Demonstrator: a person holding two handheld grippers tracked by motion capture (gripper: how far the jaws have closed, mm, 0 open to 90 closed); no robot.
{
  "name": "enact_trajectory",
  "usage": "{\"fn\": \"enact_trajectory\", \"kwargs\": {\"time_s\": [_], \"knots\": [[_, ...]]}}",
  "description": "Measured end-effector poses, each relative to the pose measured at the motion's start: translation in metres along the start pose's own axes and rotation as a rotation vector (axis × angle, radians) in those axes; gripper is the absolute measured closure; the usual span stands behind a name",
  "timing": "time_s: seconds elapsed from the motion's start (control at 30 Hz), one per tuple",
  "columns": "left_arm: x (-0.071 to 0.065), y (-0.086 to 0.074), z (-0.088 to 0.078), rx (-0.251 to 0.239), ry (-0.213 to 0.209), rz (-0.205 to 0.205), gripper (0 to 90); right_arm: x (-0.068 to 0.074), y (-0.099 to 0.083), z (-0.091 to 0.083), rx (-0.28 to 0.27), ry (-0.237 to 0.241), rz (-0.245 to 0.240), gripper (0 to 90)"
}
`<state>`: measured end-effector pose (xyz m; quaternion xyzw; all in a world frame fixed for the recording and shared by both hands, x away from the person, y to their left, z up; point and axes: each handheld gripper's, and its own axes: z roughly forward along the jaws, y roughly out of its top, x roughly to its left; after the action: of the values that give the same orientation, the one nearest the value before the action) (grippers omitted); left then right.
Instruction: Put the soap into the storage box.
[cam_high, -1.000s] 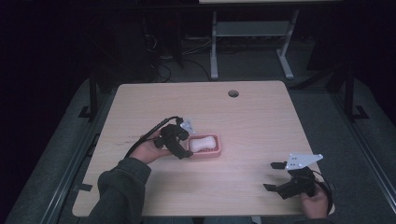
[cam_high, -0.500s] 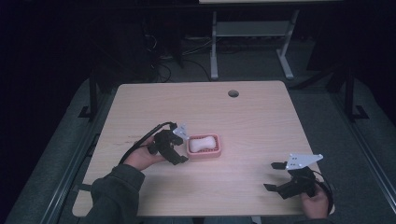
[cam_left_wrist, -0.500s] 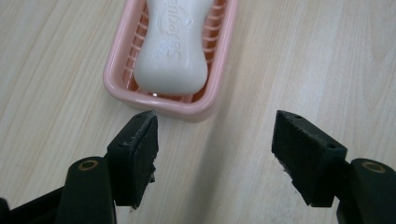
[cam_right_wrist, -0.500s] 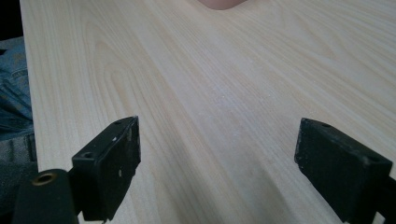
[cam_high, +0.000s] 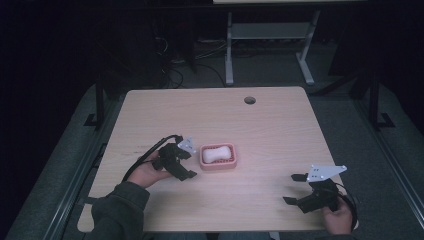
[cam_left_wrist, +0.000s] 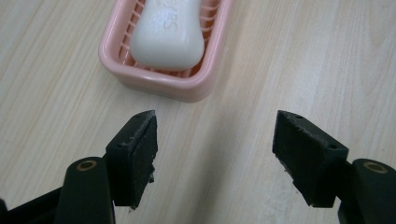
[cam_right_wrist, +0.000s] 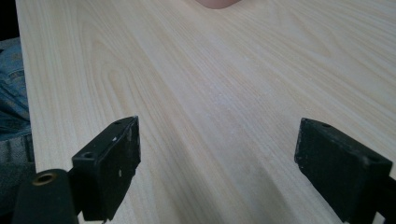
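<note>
— Where is the soap (cam_left_wrist: 166, 33) from my left gripper (cam_high: 184, 161)?

— Straight ahead of it and a little to the left in the left gripper view. The white bar lies in the pink soap dish (cam_left_wrist: 140, 77), and the dish's near rim sits just past my jaw tips, not touching them. In the high view the dish (cam_high: 231, 162) is just to the right of my left gripper, near the middle of the counter (cam_high: 260, 125).

— Which way does the bar run?

— Its long axis points away from me in the left gripper view, roughly in line with my reach, so my two jaws would come down on its long sides. On the counter it runs left to right, tilted slightly.

— And how do the jaws stand?

— Wide apart on both sides, with nothing between them. My left jaws frame bare wood just short of the dish. My right gripper (cam_high: 300, 189) is also spread wide, well off near the front right corner, looking across bare counter with a sliver of the pink dish at the top edge of its view.

— So which hand is nearer?

— The left by far; the right is well apart from the dish.

— What differs from a second ago?

— My left gripper was right at the dish's left end then. Now it has drawn back toward me and to the left, leaving a small gap. The soap, the dish and my right gripper sit where they were.
</note>
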<state>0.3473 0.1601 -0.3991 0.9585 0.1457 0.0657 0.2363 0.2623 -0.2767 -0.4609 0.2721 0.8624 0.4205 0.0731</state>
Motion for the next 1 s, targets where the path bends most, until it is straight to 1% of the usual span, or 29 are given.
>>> {"fn": "enact_trajectory", "kwargs": {"time_s": [0.03, 0.1, 0.2, 0.33, 0.5, 0.53, 0.6, 0.63, 0.7, 0.73, 0.77, 0.8, 0.83, 0.87, 0.9, 1.0], "knots": [[-0.001, -0.001, 0.000, -0.001, -0.006, -0.014, 30.5, 0.000, 0.000, 0.000, 0.000, 0.000, 0.001, 14.1], [-0.002, -0.003, -0.001, 0.000, -0.011, -0.008, 30.5, 0.000, 0.000, 0.000, 0.001, -0.001, 0.000, 14.1], [-0.006, -0.006, -0.002, -0.005, -0.007, 0.001, 30.5, 0.000, 0.000, 0.000, 0.001, -0.002, 0.003, 14.0], [-0.008, -0.011, -0.002, 0.004, -0.005, -0.001, 30.4, 0.001, 0.000, 0.000, 0.003, -0.003, 0.002, 14.1], [-0.011, -0.017, -0.003, -0.005, -0.009, -0.020, 30.1, 0.001, -0.001, -0.001, 0.003, -0.004, 0.003, 14.1], [-0.011, -0.019, -0.003, -0.001, -0.007, -0.009, 30.0, 0.001, -0.001, -0.001, 0.003, -0.004, 0.004, 14.1], [-0.014, -0.021, -0.003, -0.009, -0.015, -0.014, 29.8, 0.001, -0.001, -0.001, 0.004, -0.004, 0.004, 14.0], [-0.016, -0.022, -0.003, -0.014, -0.008, -0.010, 29.8, 0.001, -0.001, -0.001, 0.005, -0.003, 0.003, 14.1], [-0.018, -0.024, -0.001, -0.022, -0.013, -0.014, 29.6, 0.001, -0.001, 0.000, 0.009, -0.004, 0.005, 14.1], [-0.019, -0.025, -0.001, -0.017, -0.015, -0.011, 29.6, 0.001, -0.001, 0.000, 0.012, -0.004, 0.003, 14.0], [-0.019, -0.026, 0.000, -0.020, -0.014, -0.017, 29.6, 0.001, -0.001, 0.000, 0.012, -0.004, 0.002, 14.0], [-0.019, -0.027, -0.001, -0.011, -0.014, -0.008, 29.6, 0.001, -0.001, 0.000, 0.012, -0.004, 0.001, 14.1], [-0.020, -0.028, 0.000, -0.015, -0.017, -0.018, 29.5, 0.001, -0.001, 0.000, 0.012, -0.004, 0.002, 14.0], [-0.020, -0.029, 0.000, -0.021, -0.014, -0.021, 29.4, 0.001, 0.000, 0.000, 0.012, -0.004, 0.003, 14.0], [-0.020, -0.029, -0.001, -0.015, -0.011, -0.012, 29.3, 0.001, -0.001, 0.000, 0.010, -0.006, 0.002, 14.1], [-0.021, -0.032, -0.002, -0.017, -0.003, -0.014, 28.6, 0.001, -0.001, 0.000, 0.010, -0.007, 0.006, 14.1]]}}
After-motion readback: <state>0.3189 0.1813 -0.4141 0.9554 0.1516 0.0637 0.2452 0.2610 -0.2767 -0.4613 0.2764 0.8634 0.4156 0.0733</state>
